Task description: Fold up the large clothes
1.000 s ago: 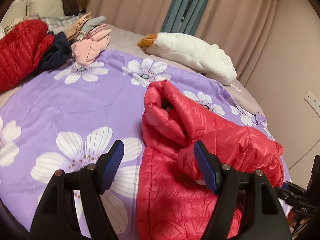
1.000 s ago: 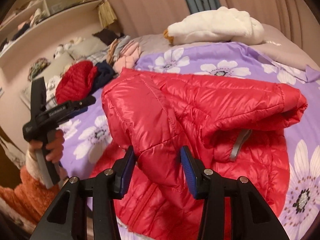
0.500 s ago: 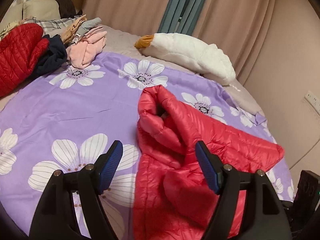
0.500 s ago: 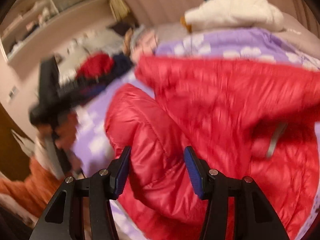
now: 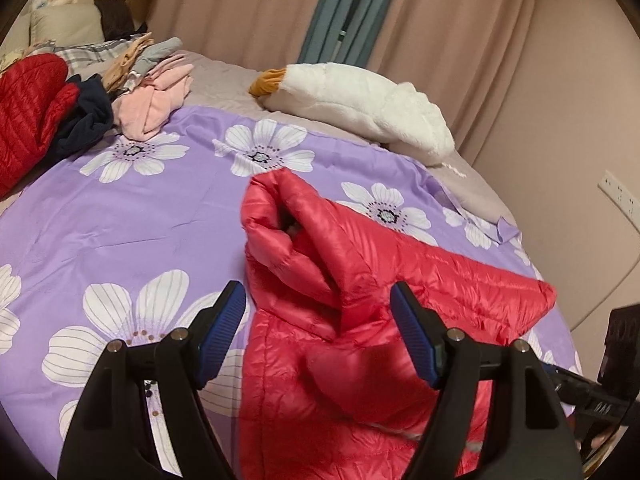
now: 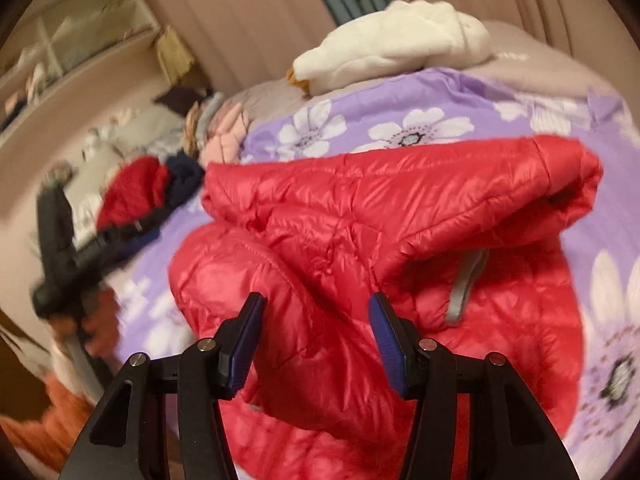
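A red puffer jacket (image 5: pixel 360 300) lies folded over on the purple flowered bedspread (image 5: pixel 120 208). It also fills the right wrist view (image 6: pixel 380 248), with a grey strip (image 6: pixel 466 284) showing under the folded flap. My left gripper (image 5: pixel 320 332) is open and empty, just above the jacket's near part. My right gripper (image 6: pixel 316 336) is open with jacket fabric lying between and below its jaws, not pinched. The left gripper also shows in the right wrist view (image 6: pixel 72 252), blurred.
A pile of clothes lies at the far left: a dark red quilted jacket (image 5: pixel 28 108), a navy garment (image 5: pixel 86 124) and pink clothes (image 5: pixel 152 100). A white plush toy (image 5: pixel 360 100) lies at the bed's far side. Curtains and a wall stand behind.
My right gripper has opened and let go of the jacket flap, which has dropped flat over the body. My left gripper stayed open and drew back slightly.
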